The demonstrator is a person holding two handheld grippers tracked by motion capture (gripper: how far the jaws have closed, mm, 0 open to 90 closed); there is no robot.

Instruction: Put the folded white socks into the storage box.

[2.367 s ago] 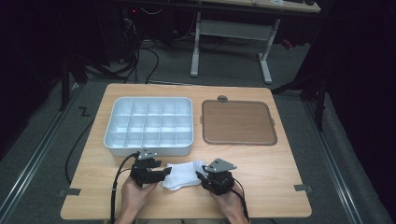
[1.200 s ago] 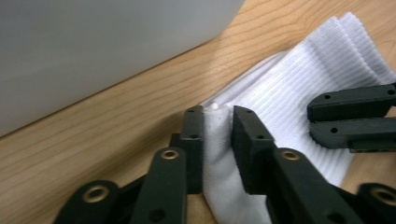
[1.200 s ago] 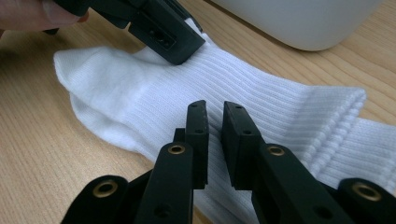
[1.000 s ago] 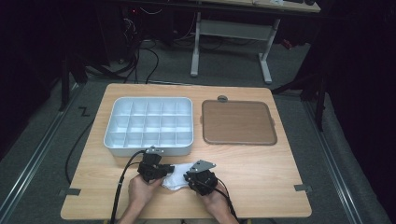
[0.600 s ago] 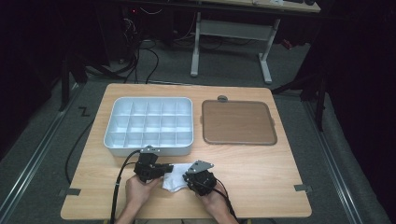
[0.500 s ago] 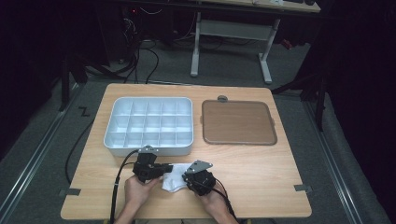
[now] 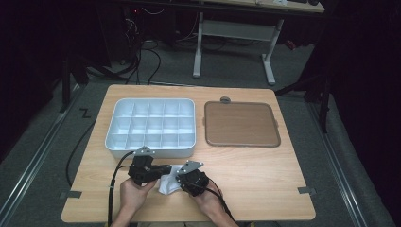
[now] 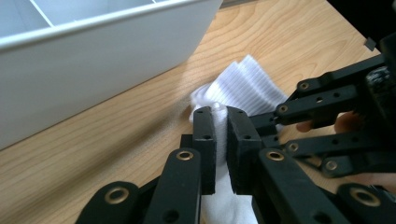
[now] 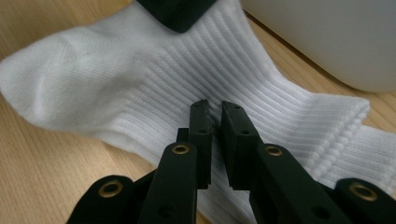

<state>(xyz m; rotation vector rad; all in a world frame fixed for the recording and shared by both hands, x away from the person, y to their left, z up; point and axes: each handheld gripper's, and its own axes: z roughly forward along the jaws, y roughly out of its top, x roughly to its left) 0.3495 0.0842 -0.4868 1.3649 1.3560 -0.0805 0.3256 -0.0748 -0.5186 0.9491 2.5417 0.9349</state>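
A white ribbed sock (image 7: 166,184) lies bunched on the wooden table (image 7: 265,175) near its front edge, between my two grippers. My left gripper (image 7: 163,173) comes in from the left, and in the left gripper view it (image 8: 220,112) is shut on a fold of the sock (image 8: 247,84). My right gripper (image 7: 178,181) comes in from the right. In the right gripper view it (image 9: 212,108) is shut on a pinch of the sock's (image 9: 107,79) ribbed cuff. The right gripper's linkage (image 8: 336,102) crosses behind the sock in the left gripper view.
A white divided tray (image 7: 189,126) with several empty compartments stands just behind the grippers; its wall (image 8: 93,65) is close to the sock. A brown flat tray (image 7: 240,124) lies at the back right. A small round grey piece (image 7: 225,100) sits behind it.
The two grippers have come closer together, the right one moving left, and the sock between them has gone from stretched out to bunched up. The left gripper has lifted a little.
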